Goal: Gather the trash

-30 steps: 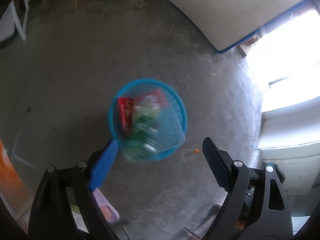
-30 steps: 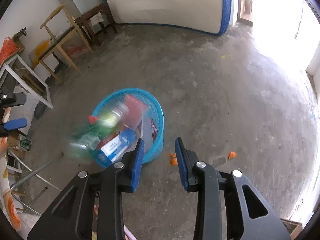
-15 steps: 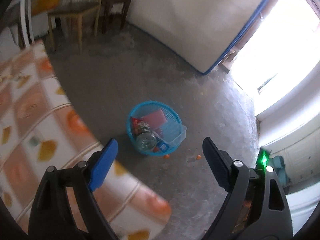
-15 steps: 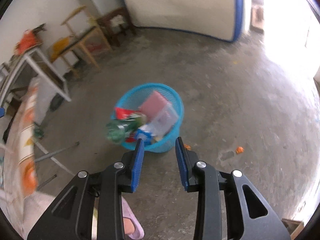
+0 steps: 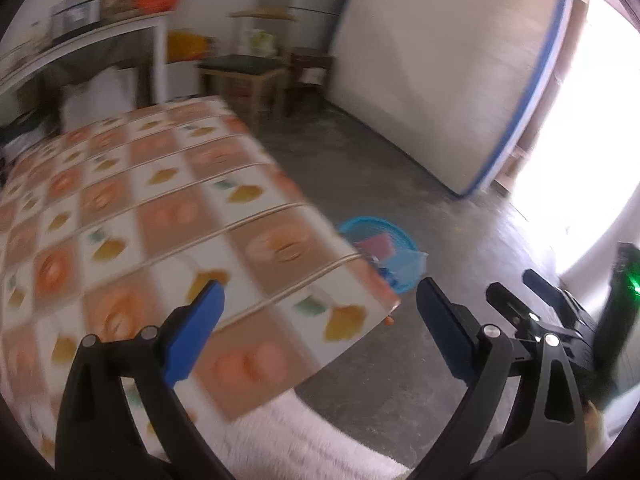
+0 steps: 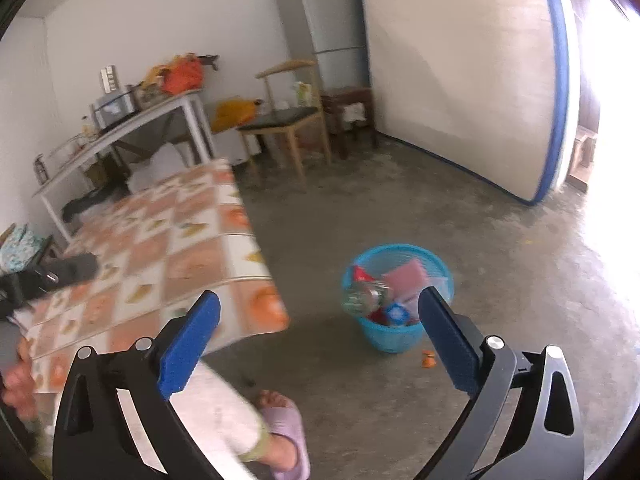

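Observation:
A blue mesh trash basket (image 6: 400, 336) stands on the concrete floor, holding a clear plastic bottle (image 6: 362, 294), a pink packet and other wrappers. In the left wrist view the basket (image 5: 390, 232) is partly hidden behind the table's corner. My left gripper (image 5: 316, 324) is open and empty, raised over the table's near end. My right gripper (image 6: 318, 332) is open and empty, high above the floor to the left of the basket.
A table with an orange-patterned cloth (image 6: 168, 256) fills the left; it also shows in the left wrist view (image 5: 160, 224). An orange scrap (image 6: 429, 359) lies by the basket. The person's slippered foot (image 6: 286, 428) is below. A chair (image 6: 288, 124), fridge and leaning mattress (image 6: 460, 72) stand behind.
The bottle has dropped into the basket. Both grippers have lifted and tilted up, so the table and room now show. The right gripper has opened wide.

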{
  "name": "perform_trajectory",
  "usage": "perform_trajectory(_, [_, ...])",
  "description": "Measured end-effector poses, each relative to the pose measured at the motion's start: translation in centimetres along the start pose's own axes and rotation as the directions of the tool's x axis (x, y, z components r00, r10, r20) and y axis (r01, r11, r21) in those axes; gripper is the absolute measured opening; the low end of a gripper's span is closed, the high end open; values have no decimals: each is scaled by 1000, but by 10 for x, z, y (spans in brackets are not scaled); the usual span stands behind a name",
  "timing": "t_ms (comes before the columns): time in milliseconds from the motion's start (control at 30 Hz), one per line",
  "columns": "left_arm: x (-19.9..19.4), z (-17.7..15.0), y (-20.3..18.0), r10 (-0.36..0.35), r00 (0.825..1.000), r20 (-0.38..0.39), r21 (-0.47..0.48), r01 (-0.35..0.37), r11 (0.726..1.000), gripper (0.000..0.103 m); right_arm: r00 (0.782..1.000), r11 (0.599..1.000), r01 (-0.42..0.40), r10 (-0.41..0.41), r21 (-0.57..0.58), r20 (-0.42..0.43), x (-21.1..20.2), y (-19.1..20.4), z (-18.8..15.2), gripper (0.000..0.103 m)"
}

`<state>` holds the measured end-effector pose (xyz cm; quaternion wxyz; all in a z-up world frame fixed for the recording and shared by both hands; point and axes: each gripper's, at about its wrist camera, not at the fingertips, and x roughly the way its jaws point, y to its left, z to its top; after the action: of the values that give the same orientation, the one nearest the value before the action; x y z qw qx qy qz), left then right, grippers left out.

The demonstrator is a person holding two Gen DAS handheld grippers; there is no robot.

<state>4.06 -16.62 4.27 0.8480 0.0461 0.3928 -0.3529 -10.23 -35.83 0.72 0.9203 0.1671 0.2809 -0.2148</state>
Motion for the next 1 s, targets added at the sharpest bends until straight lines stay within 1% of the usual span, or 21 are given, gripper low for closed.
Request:
perform_trajectory(33, [-5, -6, 2, 37, 999, 6, -11, -37, 999, 93, 1000, 1000, 3, -3, -11, 3, -4, 9, 0, 96])
perform_trajectory(67, [-11, -11, 3, 89, 996, 11, -15, -89, 996, 93, 1000, 1000, 10, -10, -20, 5, -6, 14, 1, 96])
perform_trajectory(133, [-21, -22, 6, 158, 987, 32, -25, -157, 987, 93, 1000, 998, 27, -26, -64, 14, -12, 31, 1, 97])
perform_trajectory(200, [-29, -30, 9, 208, 977, 43, -38, -206, 978, 93, 996, 989, 90, -88, -116, 24, -19, 46, -2, 97])
perform_trajectory(233, [-33, -33, 10, 220, 974, 48, -43, -218, 975, 93, 994, 985, 105, -102, -133, 32, -21, 52, -2, 97])
perform_trajectory(300, [-38, -38, 13, 260, 964, 52, -44, -257, 965, 93, 991, 979, 129, -123, -156, 52, -26, 63, -5, 97])
perform_trajectory(367, [-42, -42, 16, 313, 949, 45, -40, -311, 949, 93, 988, 978, 148, -138, -148, 75, -33, 68, -9, 97])
perform_trajectory(400, [-42, -42, 20, 325, 945, 39, -48, -323, 945, 93, 987, 978, 150, -138, -144, 88, -36, 70, -11, 97])
perform_trajectory(467, [-45, -45, 29, 306, 951, 34, -87, -303, 949, 93, 985, 977, 158, -145, -144, 97, -38, 74, -12, 97])
perform_trajectory(533, [-45, -48, 36, 293, 956, 30, -132, -287, 949, 93, 984, 971, 174, -164, -164, 76, -37, 78, -14, 97])
perform_trajectory(567, [-45, -50, 38, 288, 957, 24, -140, -282, 949, 93, 983, 967, 183, -174, -176, 62, -36, 80, -16, 97])
perform_trajectory(767, [-37, -59, 31, 282, 959, -11, -110, -282, 953, 93, 979, 965, 198, -202, -174, -7, -23, 80, -19, 97])
perform_trajectory(1000, [-25, -60, 32, 287, 957, -51, -98, -291, 952, 93, 973, 962, 216, -226, -168, -40, -14, 74, -20, 97])
